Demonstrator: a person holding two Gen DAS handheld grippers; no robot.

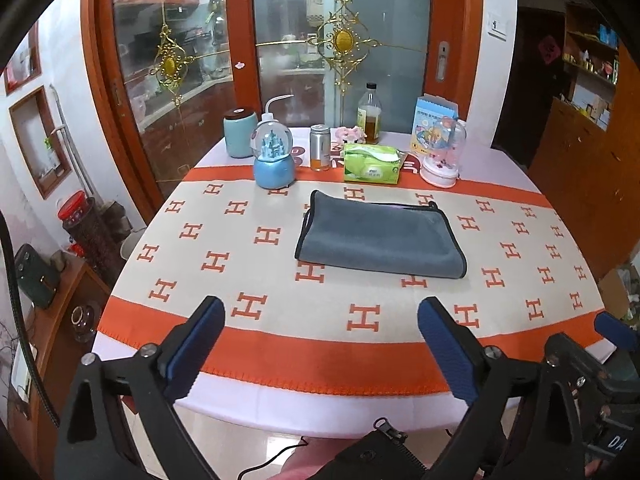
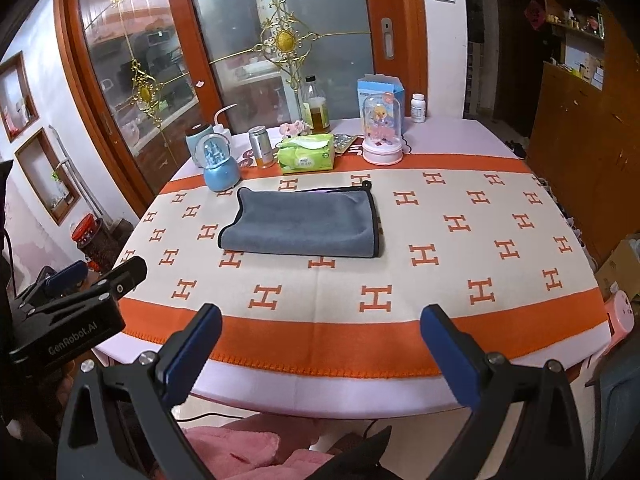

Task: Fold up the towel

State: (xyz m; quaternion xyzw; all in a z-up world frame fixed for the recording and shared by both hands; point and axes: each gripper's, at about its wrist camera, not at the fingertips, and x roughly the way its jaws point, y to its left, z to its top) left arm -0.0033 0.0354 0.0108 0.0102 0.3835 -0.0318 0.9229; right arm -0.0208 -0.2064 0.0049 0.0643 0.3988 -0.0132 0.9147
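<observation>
A grey towel (image 1: pixel 380 236) with black trim lies folded in a flat rectangle on the orange-and-cream tablecloth (image 1: pixel 248 264); it also shows in the right wrist view (image 2: pixel 304 224). My left gripper (image 1: pixel 320 312) is open and empty, held back over the table's near edge, well short of the towel. My right gripper (image 2: pixel 320 320) is open and empty, also at the near edge. The left gripper's body shows at the left of the right wrist view (image 2: pixel 76 304).
Along the table's far side stand a blue snow globe (image 1: pixel 273 160), teal canister (image 1: pixel 240 132), metal can (image 1: pixel 320 147), green tissue pack (image 1: pixel 373 164), oil bottle (image 1: pixel 369 114), pink domed figure (image 1: pixel 440 152) and a box (image 1: pixel 434 114). Glass doors stand behind.
</observation>
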